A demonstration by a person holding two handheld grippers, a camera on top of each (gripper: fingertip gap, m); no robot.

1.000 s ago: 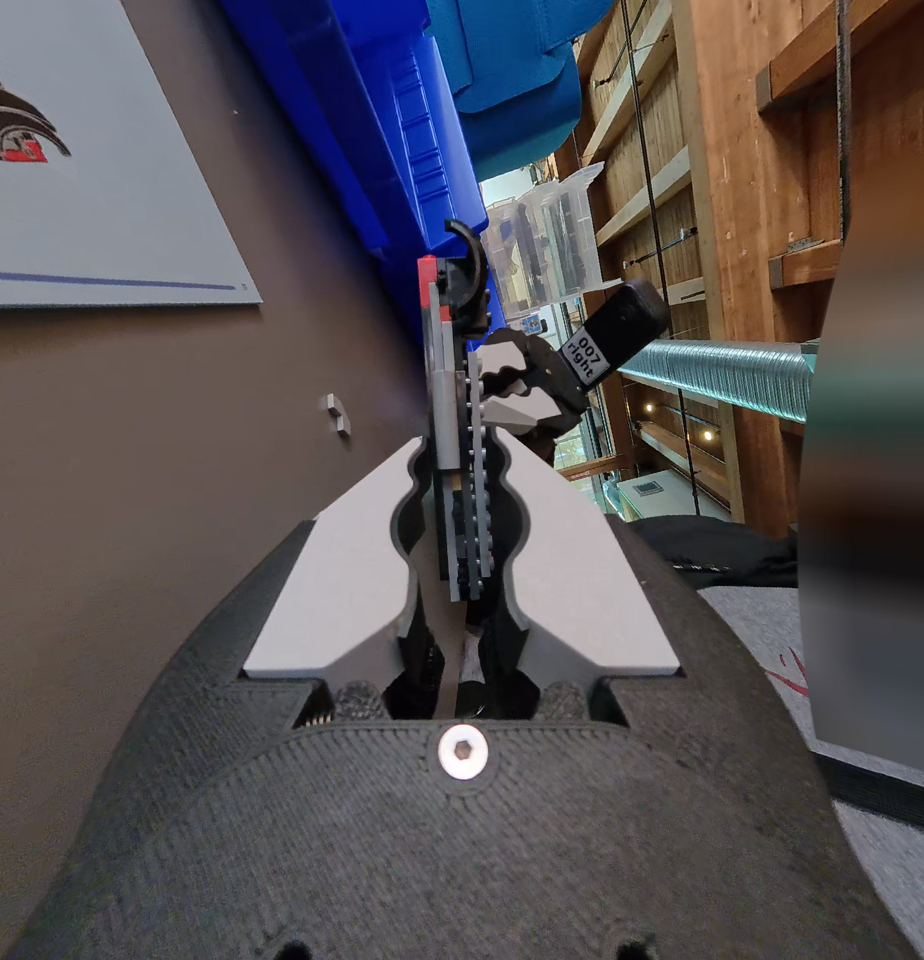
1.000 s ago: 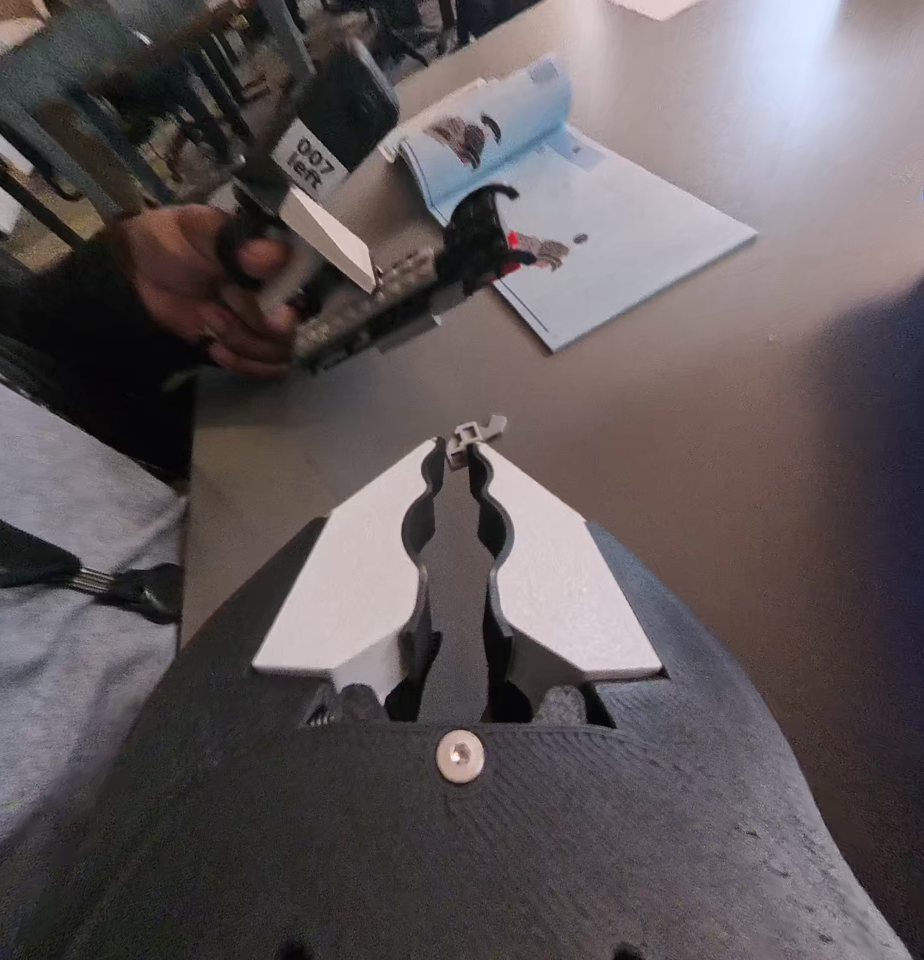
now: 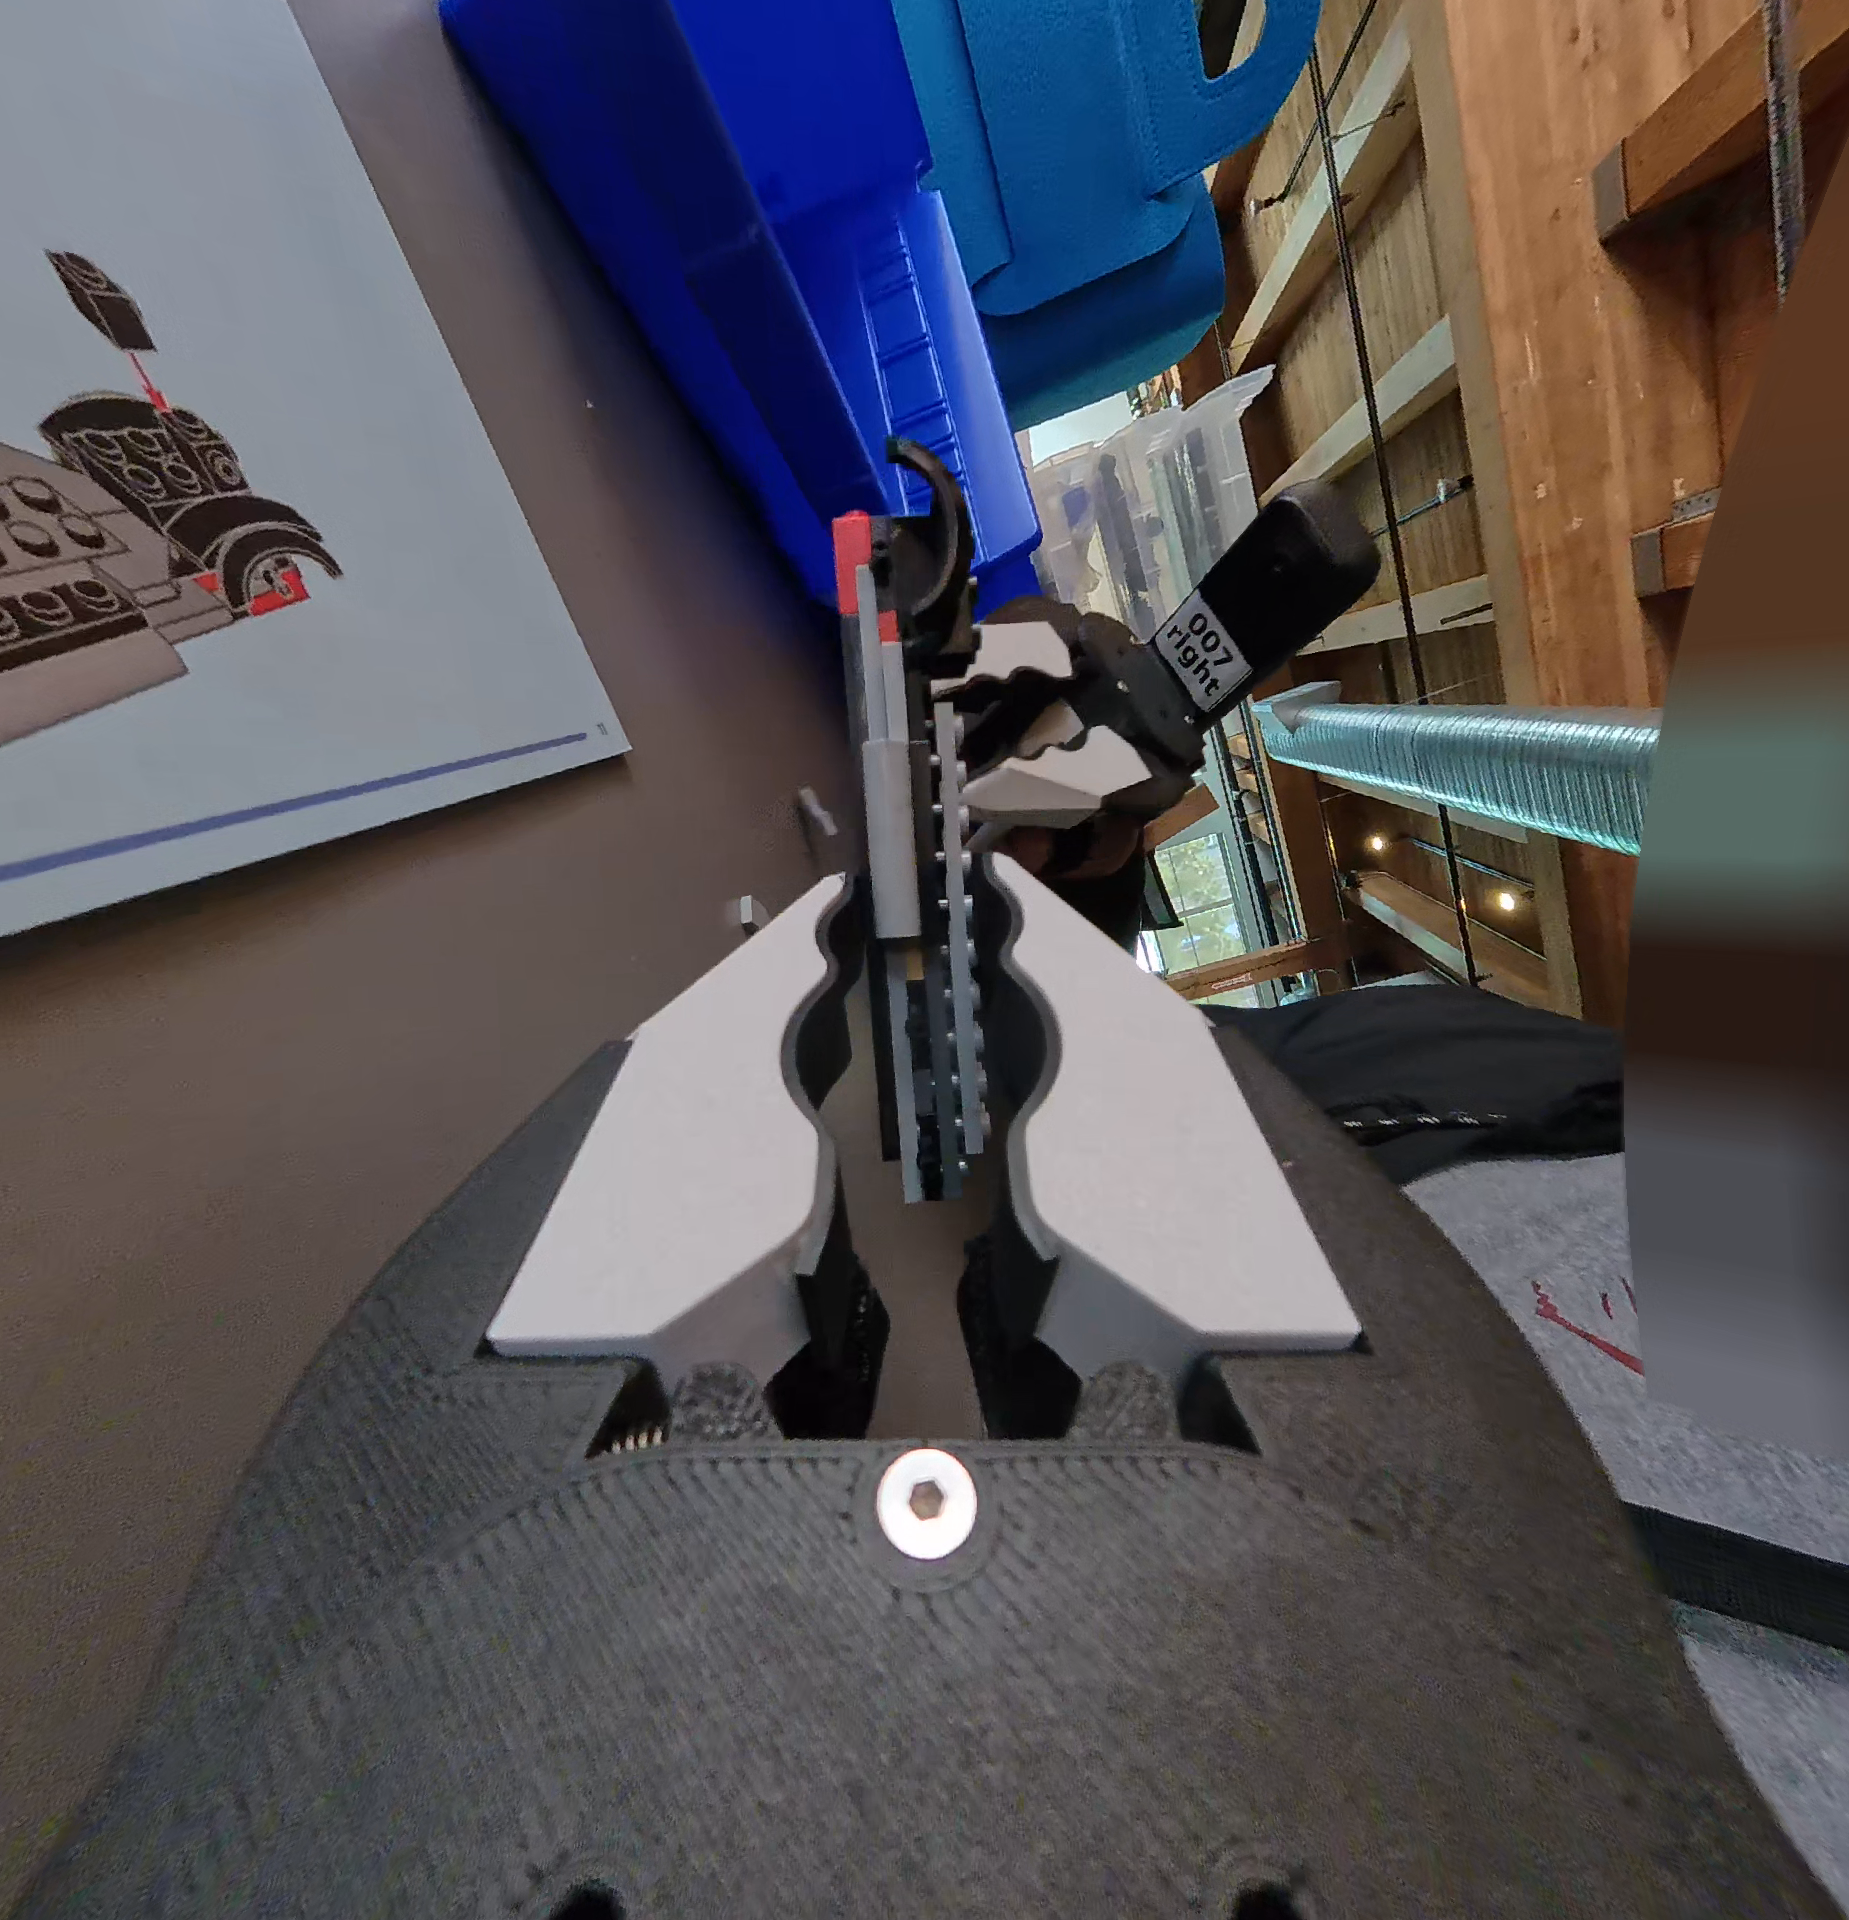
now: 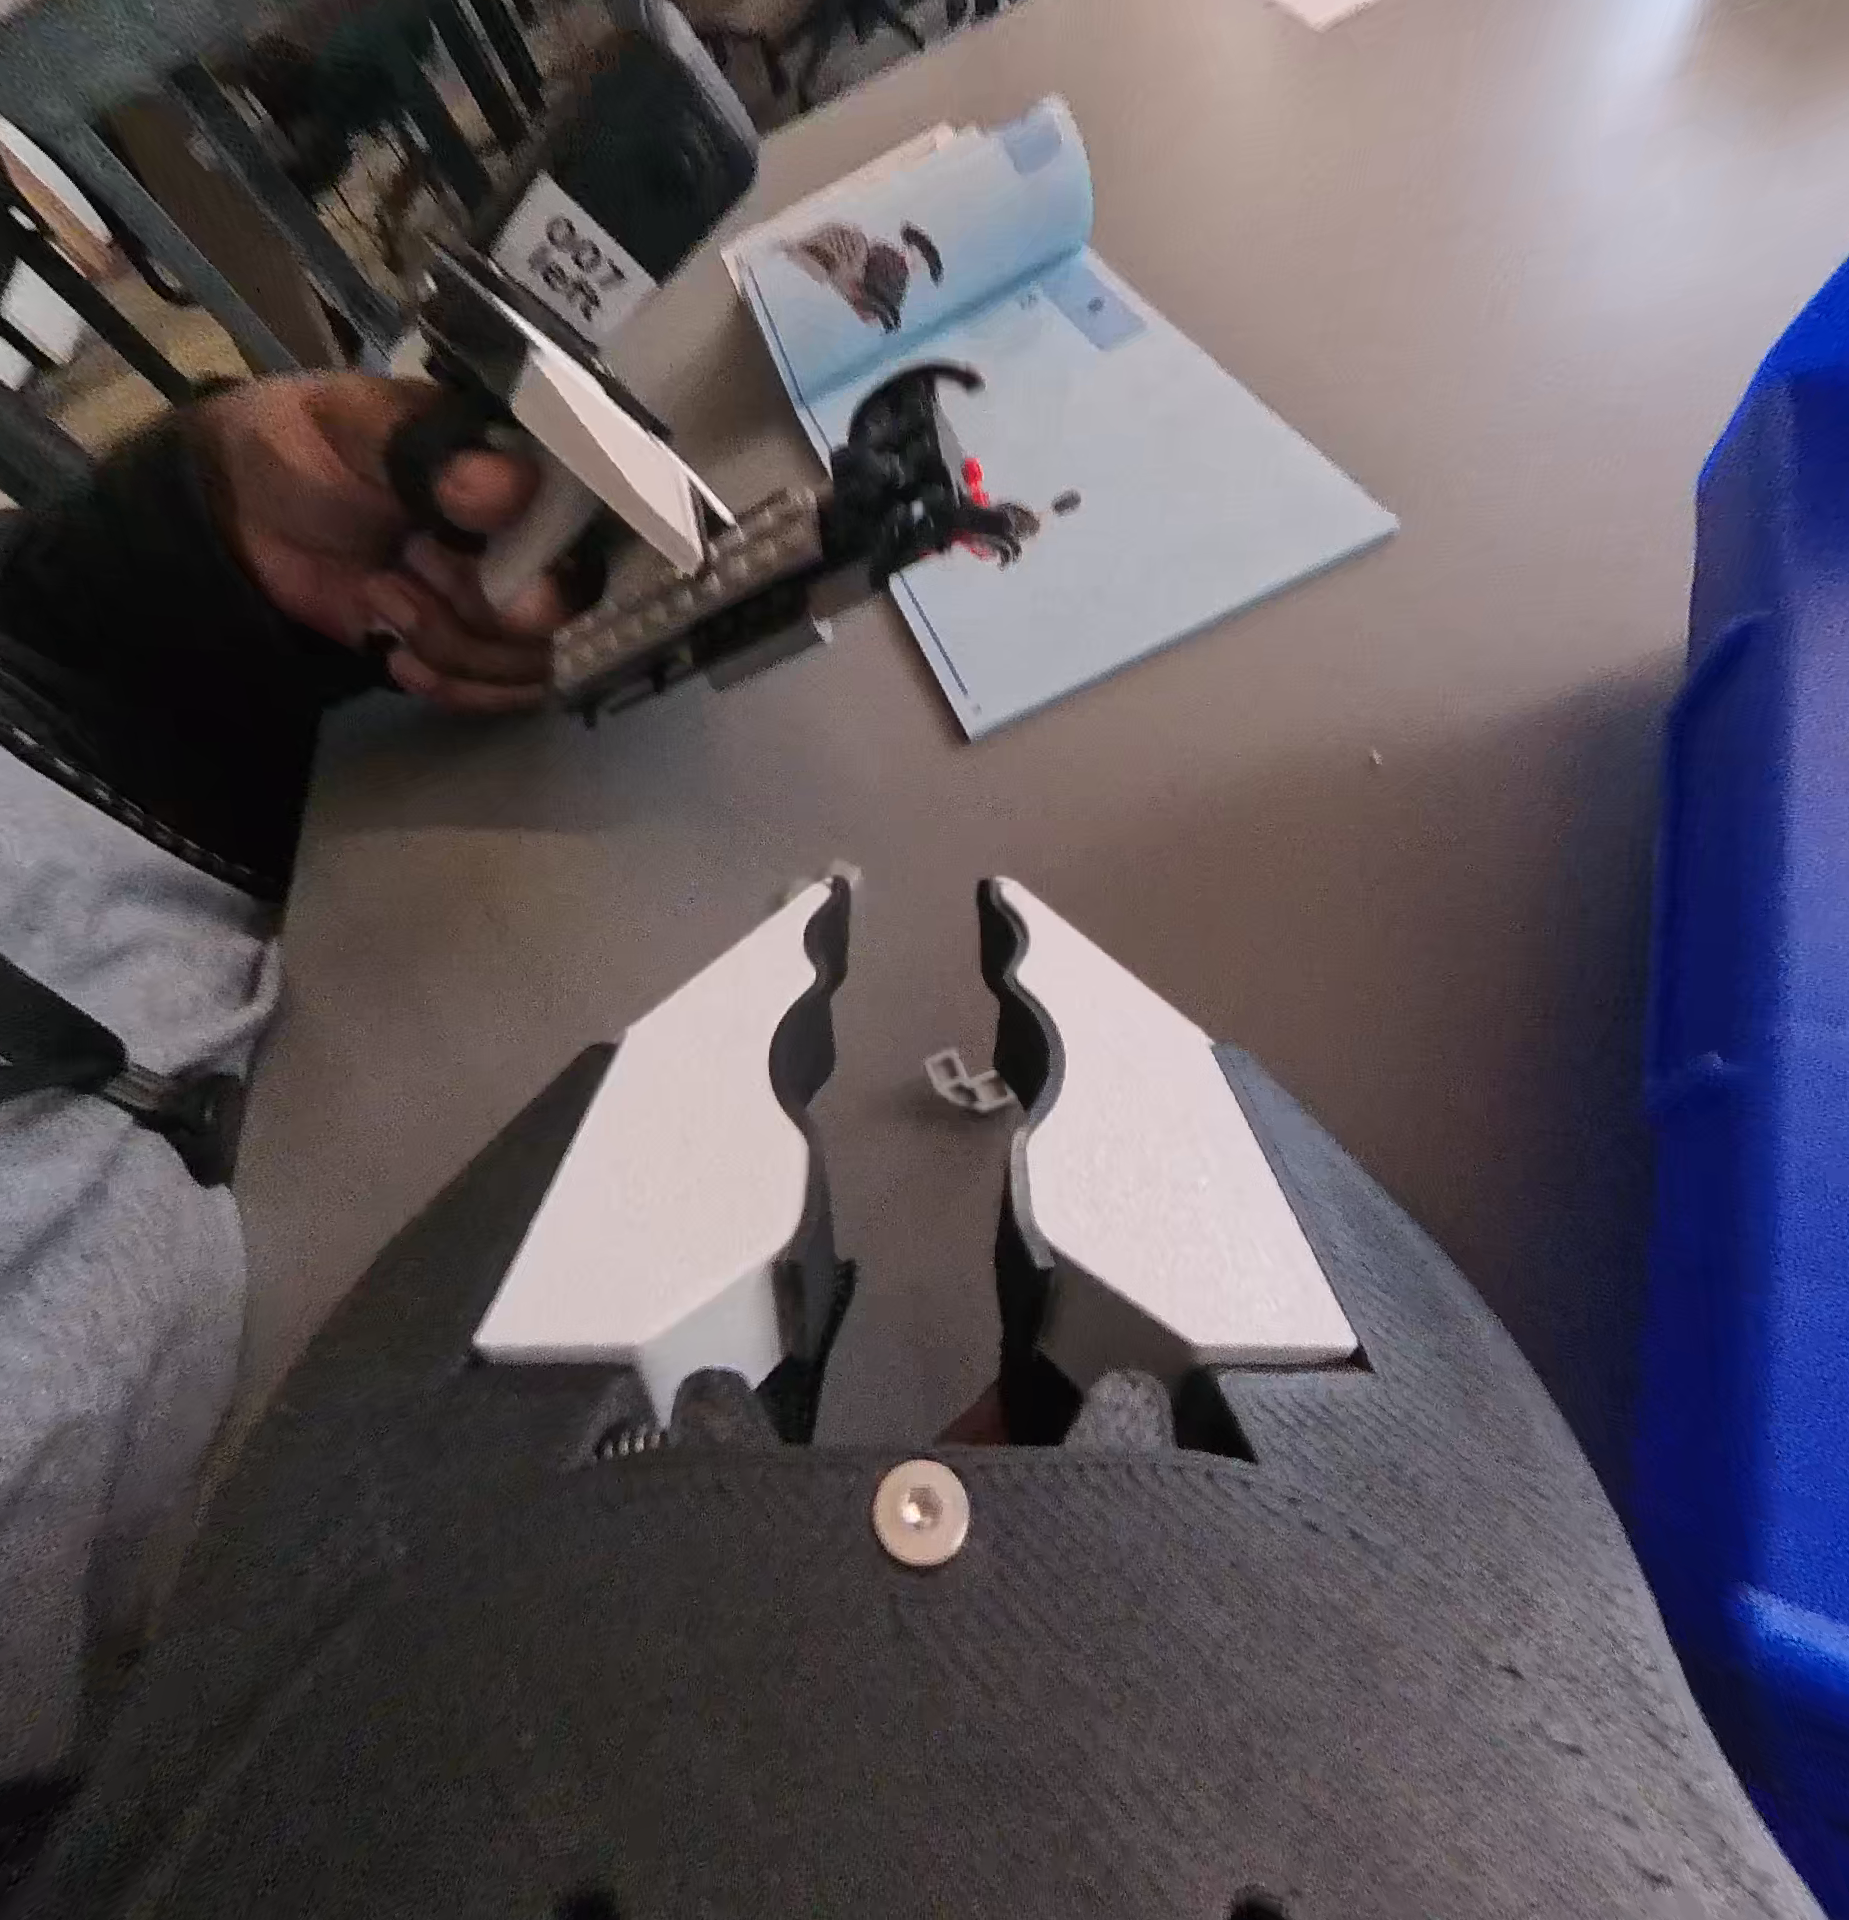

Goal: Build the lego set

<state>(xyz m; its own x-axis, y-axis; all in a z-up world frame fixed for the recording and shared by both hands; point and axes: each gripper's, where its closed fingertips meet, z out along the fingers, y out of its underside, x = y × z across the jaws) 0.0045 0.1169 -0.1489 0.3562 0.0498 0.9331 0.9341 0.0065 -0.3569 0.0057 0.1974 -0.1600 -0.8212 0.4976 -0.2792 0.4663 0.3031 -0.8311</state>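
Dropped from the right gripper (image 4: 907,894), small grey piece (image 4: 964,1083) lies between its parted jaws.

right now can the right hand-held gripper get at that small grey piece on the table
Probably yes. The right hand-held gripper is open, and the grey piece lies loose on the bare table between its fingers, close beside the right one. Nothing covers it.

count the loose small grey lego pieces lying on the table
2. One grey piece lies on the table between the open right gripper's fingers. A second grey piece sits by its left fingertip. Others may be hidden behind the grippers.
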